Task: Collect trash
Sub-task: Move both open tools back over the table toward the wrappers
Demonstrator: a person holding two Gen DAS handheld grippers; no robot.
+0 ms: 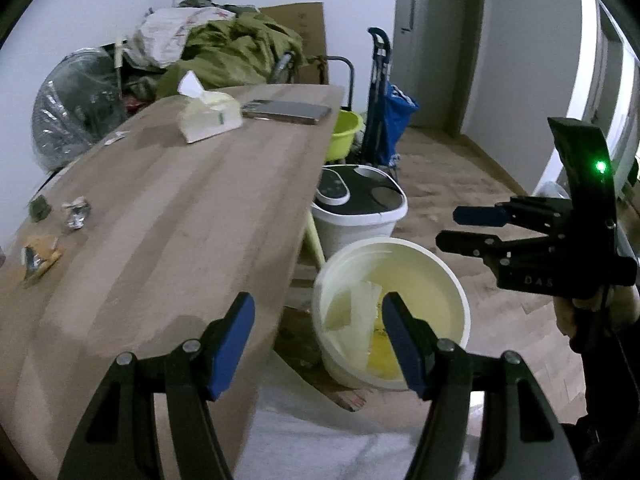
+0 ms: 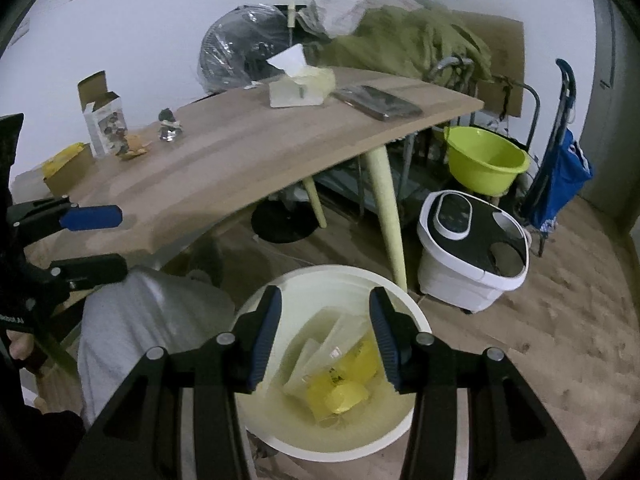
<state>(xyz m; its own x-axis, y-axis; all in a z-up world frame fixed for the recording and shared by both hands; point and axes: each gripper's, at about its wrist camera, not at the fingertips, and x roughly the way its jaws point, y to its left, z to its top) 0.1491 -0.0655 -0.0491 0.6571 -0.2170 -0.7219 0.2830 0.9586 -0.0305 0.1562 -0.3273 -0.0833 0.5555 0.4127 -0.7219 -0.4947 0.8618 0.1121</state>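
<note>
While both grippers hang empty, a round white bucket waits.
Left gripper and right gripper gape beside the smooth wooden table edge.

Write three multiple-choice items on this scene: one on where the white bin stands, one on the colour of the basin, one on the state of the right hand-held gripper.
1. Where is the bin?
A. on the table
B. on the floor beside the table
C. inside the basin

2. What colour is the basin?
A. lime green
B. red
C. black

3. How is the right hand-held gripper?
A. shut on a tissue
B. shut on a phone
C. open and empty

Answers:
1 B: the bin stands on the floor by the edge of the table.
2 A: the basin under the table's far end is lime green.
3 C: its blue pads stand apart with only the bin's contents showing behind the gap.
</note>
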